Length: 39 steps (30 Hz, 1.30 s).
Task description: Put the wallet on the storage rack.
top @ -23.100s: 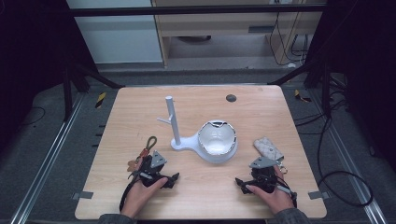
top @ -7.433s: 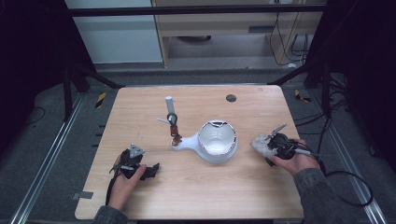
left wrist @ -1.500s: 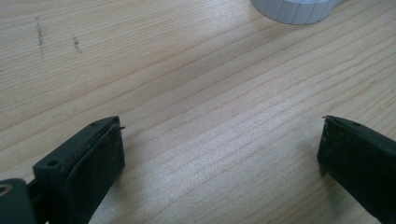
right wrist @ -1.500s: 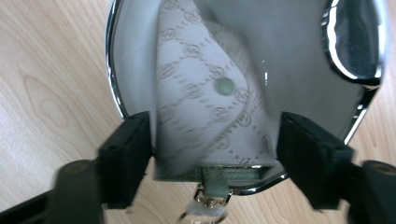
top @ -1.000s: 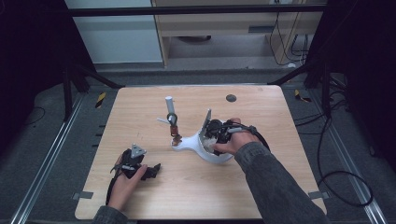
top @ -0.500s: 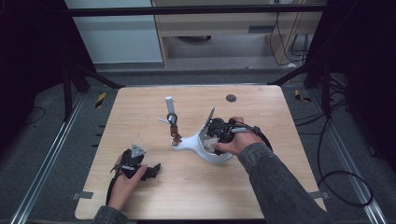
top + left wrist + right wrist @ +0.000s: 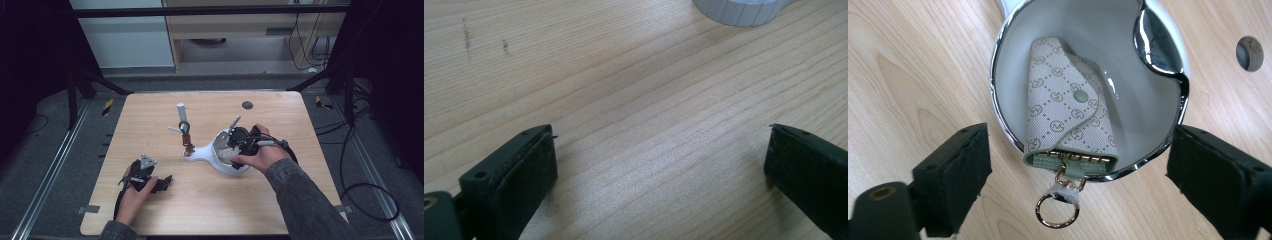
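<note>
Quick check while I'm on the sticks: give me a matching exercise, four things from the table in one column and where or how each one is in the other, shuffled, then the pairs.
Things:
1. key pouch
2. key ring
3. left gripper
4. right gripper

States:
A. jaws open over bare wood of the table
B. lying inside the white bowl
C. hanging out over the bowl's chrome rim
D. jaws just opened, nothing pressed between them, above the bowl

Pairs: 1-B, 2-C, 3-A, 4-D
</note>
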Each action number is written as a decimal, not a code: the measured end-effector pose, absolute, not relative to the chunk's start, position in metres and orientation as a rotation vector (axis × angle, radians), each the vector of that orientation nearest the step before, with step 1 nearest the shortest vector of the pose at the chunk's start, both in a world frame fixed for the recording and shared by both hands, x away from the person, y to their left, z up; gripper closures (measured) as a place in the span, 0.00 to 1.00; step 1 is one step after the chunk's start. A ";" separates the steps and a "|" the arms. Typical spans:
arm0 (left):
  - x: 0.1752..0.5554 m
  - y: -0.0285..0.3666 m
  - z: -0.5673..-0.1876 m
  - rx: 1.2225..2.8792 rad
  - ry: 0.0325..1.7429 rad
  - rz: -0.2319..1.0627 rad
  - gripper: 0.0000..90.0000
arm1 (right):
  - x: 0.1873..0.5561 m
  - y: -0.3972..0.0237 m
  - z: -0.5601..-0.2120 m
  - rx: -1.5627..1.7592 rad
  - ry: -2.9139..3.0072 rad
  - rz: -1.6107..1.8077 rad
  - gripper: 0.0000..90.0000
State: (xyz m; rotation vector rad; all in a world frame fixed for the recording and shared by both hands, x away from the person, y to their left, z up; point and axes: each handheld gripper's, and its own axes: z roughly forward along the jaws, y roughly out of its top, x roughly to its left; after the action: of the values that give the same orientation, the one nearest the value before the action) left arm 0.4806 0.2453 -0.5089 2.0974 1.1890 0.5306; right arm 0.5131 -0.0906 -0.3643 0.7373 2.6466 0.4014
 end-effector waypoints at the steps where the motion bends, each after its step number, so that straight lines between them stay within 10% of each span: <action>1: 0.481 0.245 -0.509 2.097 1.189 0.531 0.00 | 0.512 -0.092 -0.363 0.729 2.640 0.410 0.11; 39: 0.480 0.245 -0.509 2.096 1.197 0.531 0.00 | 0.503 -0.176 -0.368 0.944 2.342 0.760 0.11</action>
State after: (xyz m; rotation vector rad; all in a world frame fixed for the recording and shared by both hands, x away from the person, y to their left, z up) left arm 0.4799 0.2448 -0.5088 2.0961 1.1972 0.5306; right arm 0.5028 -0.1764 -0.3680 0.9438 2.3421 0.7603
